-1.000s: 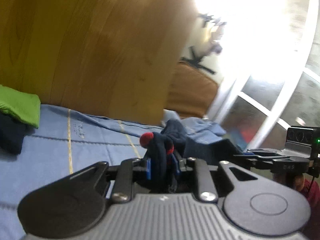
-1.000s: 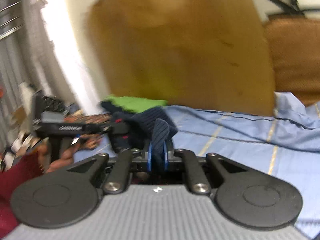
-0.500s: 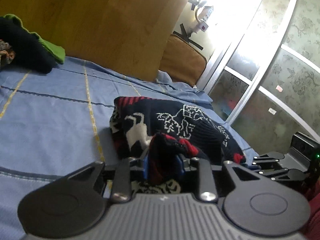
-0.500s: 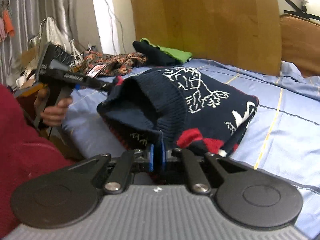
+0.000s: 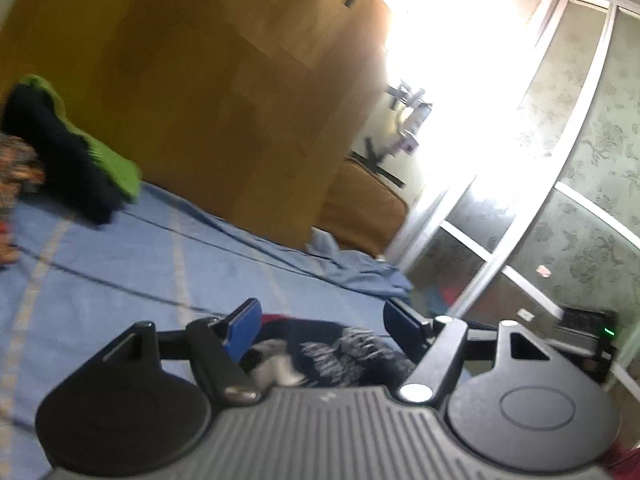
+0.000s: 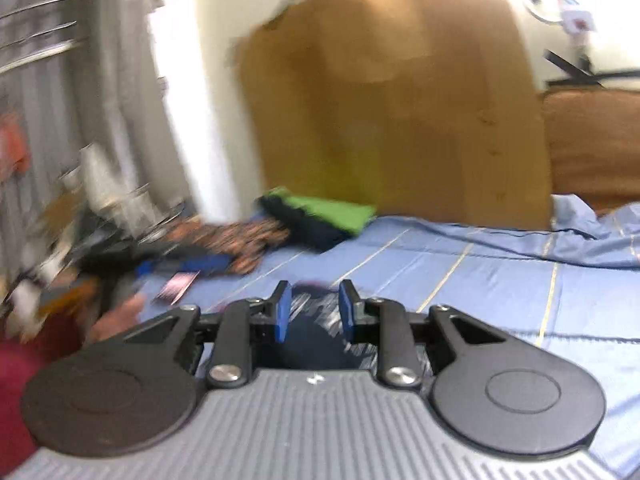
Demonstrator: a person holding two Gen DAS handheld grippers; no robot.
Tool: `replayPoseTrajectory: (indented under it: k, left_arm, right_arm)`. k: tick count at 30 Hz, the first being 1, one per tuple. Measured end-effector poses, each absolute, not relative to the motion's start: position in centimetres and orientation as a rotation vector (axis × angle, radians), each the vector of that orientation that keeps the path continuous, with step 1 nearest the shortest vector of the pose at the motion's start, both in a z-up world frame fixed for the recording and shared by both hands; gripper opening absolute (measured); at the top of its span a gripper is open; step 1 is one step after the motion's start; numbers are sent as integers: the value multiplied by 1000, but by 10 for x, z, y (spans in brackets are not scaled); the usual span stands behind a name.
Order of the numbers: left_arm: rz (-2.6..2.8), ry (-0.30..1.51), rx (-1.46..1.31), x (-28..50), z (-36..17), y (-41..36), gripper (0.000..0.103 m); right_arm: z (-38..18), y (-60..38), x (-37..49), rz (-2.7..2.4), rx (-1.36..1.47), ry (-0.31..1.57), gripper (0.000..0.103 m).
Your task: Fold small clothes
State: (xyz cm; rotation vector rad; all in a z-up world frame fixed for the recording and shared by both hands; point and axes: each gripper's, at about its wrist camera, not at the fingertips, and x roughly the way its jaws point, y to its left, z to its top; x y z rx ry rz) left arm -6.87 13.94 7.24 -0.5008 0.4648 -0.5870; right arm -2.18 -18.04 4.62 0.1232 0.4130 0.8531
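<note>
Left wrist view. Your left gripper [image 5: 324, 330] hides most of the navy patterned sweater [image 5: 332, 354]: only a blurred strip with white and a little red shows between the blue pads [image 5: 242, 330], cut off below by the gripper body. The jaws are opening and stand wide, with the sweater lying between them but neither pad pressing it, at the near edge of the blue bedsheet [image 5: 120, 264]. At the sheet's far left corner a dark-and-green folded pile [image 5: 76, 164] sits against the wooden headboard [image 5: 208, 92], smeared by motion. At the right edge, part of your right gripper [image 5: 588, 336] shows.

Right wrist view. The whole left side is streaked; a hand [image 6: 120, 316] and the left gripper can barely be made out there. Your right gripper [image 6: 314, 312] has its jaws opening, a clear gap between them, the sweater [image 6: 316, 320] showing in the gap, its outline hidden. The folded pile [image 6: 324, 220] lies at the sheet's far edge, beside patterned cloth [image 6: 232, 240].
</note>
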Motion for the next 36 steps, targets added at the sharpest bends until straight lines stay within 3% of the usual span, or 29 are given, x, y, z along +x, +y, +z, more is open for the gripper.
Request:
replayPoseTrajectory:
  k: [4, 7, 9, 14, 19, 24, 25, 26, 28, 30, 32, 34, 36]
  left_arm:
    - [-624, 506, -423, -51, 68, 100, 51]
    - [-661, 573, -359, -49, 54, 85, 33]
    - [-681, 644, -293, -52, 41, 78, 15]
    - [-698, 691, -210, -73, 13, 71, 15]
    - [-695, 710, -286, -53, 1, 74, 12]
    - [-698, 742, -277, -46, 7, 70, 12]
    - [-703, 752, -283, -46, 9, 71, 13]
    - [-708, 759, -294, -46, 12, 72, 19]
    - [-729, 734, -305, -54, 23, 80, 39]
    - [-719, 677, -291, -65, 35, 90, 79]
    - [-673, 622, -281, -72, 46, 102, 101]
    - [-651, 613, -316, -70, 50, 114, 103]
    - [-632, 650, -377, -59, 46, 124, 103]
  right_arm:
    - [26, -128, 22, 798, 100, 502, 28]
    - [4, -109, 26, 850, 17, 633, 25]
    - [-11, -110, 12, 878, -37, 708, 25]
    - [-29, -136, -28, 906, 4, 709, 24]
    - [-43, -134, -29, 867, 88, 646, 13]
    - [-40, -141, -28, 869, 122, 650, 13]
    - [-37, -144, -28, 871, 140, 663, 17]
    - [-35, -148, -29, 881, 164, 671, 20]
    - [-24, -161, -35, 908, 238, 661, 36]
    - [-11, -181, -44, 918, 313, 613, 56]
    - [-2, -205, -52, 871, 378, 568, 70]
    - [-1, -229, -56, 783, 448, 550, 83]
    - [-8, -246, -53, 697, 517, 586, 85]
